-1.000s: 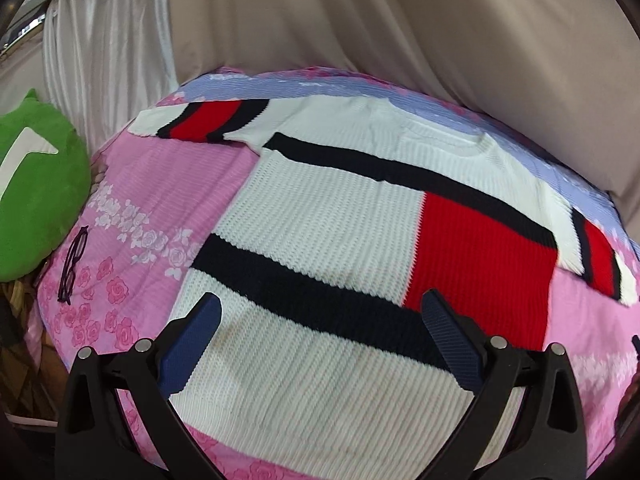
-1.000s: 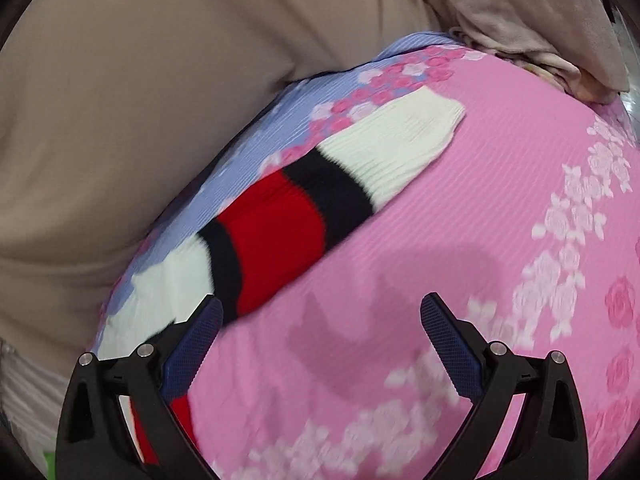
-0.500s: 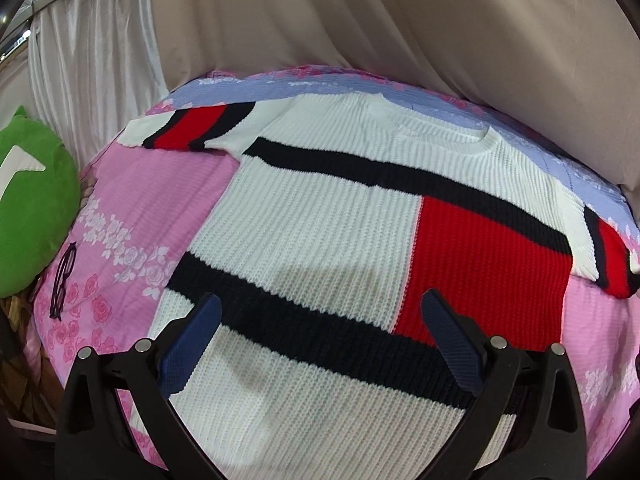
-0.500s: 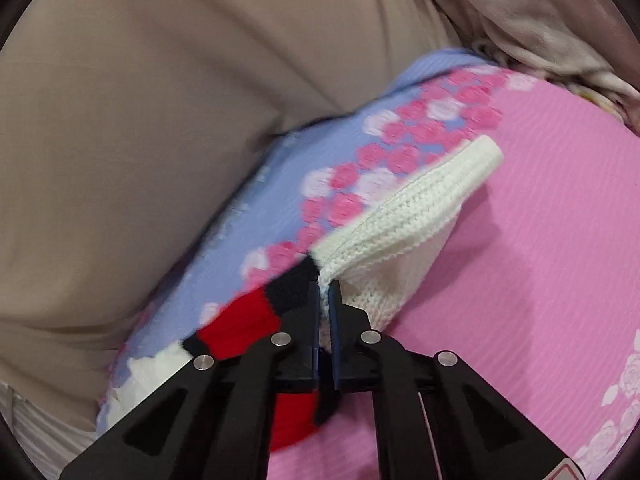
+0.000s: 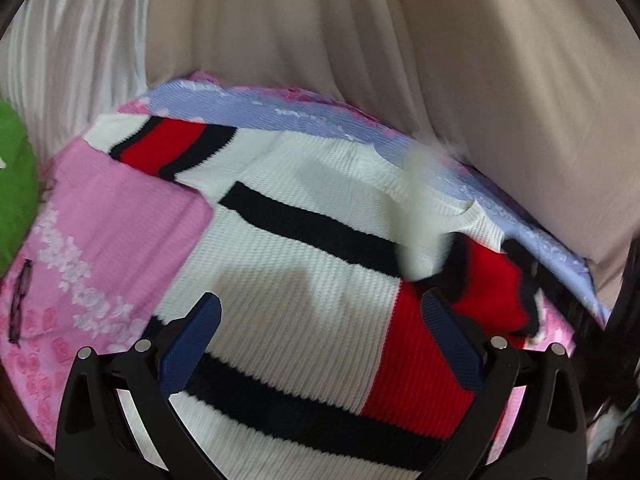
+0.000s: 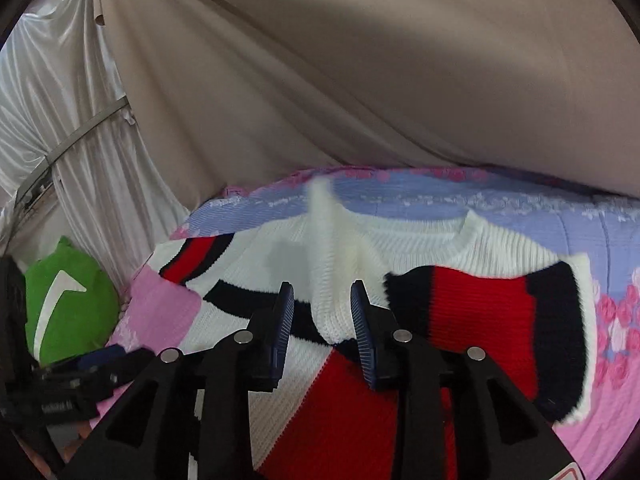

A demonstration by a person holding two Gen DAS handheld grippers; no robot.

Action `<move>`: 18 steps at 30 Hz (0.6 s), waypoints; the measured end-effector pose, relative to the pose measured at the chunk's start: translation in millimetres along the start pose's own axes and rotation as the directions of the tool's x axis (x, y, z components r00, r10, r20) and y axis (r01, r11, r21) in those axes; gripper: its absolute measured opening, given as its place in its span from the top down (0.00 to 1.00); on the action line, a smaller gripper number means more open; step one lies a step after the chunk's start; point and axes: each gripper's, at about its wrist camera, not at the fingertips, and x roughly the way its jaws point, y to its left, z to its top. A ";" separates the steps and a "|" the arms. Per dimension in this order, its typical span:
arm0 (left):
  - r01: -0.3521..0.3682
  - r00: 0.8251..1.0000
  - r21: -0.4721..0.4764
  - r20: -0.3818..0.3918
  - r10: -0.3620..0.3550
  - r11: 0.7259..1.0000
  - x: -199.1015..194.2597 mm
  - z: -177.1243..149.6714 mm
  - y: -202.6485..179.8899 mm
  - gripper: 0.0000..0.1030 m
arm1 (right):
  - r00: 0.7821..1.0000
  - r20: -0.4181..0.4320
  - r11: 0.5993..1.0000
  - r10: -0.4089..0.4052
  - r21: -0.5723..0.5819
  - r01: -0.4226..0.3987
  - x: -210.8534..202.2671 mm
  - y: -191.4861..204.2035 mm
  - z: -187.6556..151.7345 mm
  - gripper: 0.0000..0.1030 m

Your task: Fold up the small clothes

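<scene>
I'm letting my right gripper's jaws open off the sleeve lying across the sweater, while my left gripper, jaws wide and empty, is hovering nearer the hem.

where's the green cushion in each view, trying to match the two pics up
Left wrist: the green cushion is cut off at the far left edge, beside the pink bedspread.
Right wrist: it sits at lower left, below the white curtain, its white mark showing.
Shared landmark: the sweater's far sleeve, striped red and black, lies just right of the cushion in both views.
</scene>
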 end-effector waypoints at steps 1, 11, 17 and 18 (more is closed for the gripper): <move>0.022 1.000 -0.010 -0.009 -0.022 1.000 7.9 5.2 0.3 0.05 | 1.000 0.012 0.999 -0.009 0.049 0.009 -8.2 -7.3 -8.3 0.56; 0.044 0.979 -0.103 -0.193 -0.063 0.994 143.0 22.7 -17.8 0.27 | 0.912 -0.085 0.854 -0.401 0.327 0.405 -69.5 -120.6 -71.8 0.41; 0.059 0.981 -0.102 -0.179 -0.076 0.993 161.3 29.9 -33.5 0.94 | 0.942 -0.094 0.856 -0.321 0.397 0.332 -34.6 -148.0 -66.4 0.67; 0.059 0.983 -0.109 -0.164 -0.077 0.992 160.2 33.6 -33.5 0.94 | 0.946 -0.093 0.857 -0.311 0.403 0.321 -34.3 -146.0 -62.9 0.82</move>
